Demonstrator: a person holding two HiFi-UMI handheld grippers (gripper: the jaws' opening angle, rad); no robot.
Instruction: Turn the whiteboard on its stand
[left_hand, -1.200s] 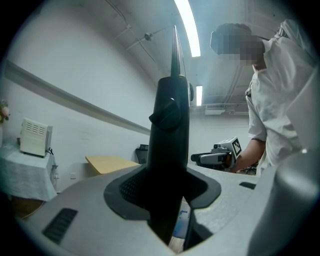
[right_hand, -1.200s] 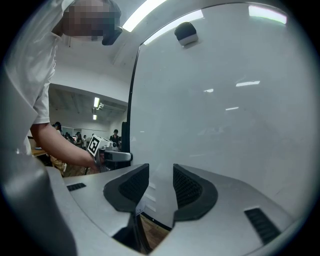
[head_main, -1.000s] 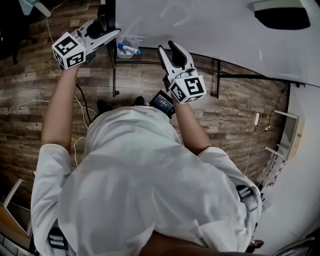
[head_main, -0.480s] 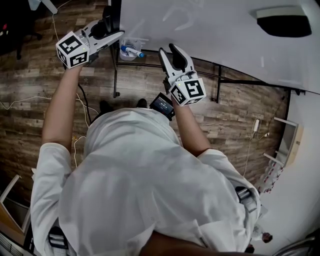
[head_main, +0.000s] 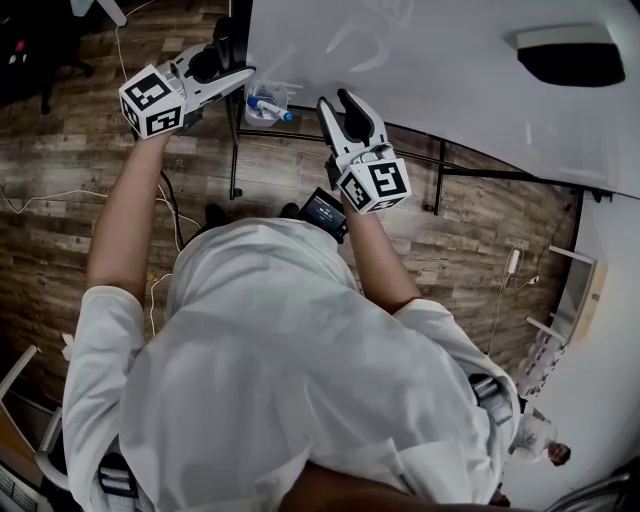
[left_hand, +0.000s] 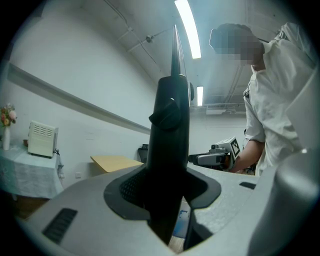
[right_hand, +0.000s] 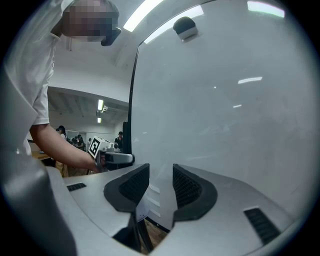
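Floorboards (head_main: 60, 250) under whiteboard (head_main: 420, 50); left jaws tight on stand post (left_hand: 170, 150), right jaws apart.

Head view looks steeply down from above the person (head_main: 290, 380), with the whiteboard (head_main: 420, 70) ahead. Left gripper view sits tight against the whiteboard's side edge, level, and catches the right gripper (left_hand: 195, 159) beyond. Right gripper view faces the whiteboard's face, close, with the left gripper (right_hand: 131, 159) at its edge.
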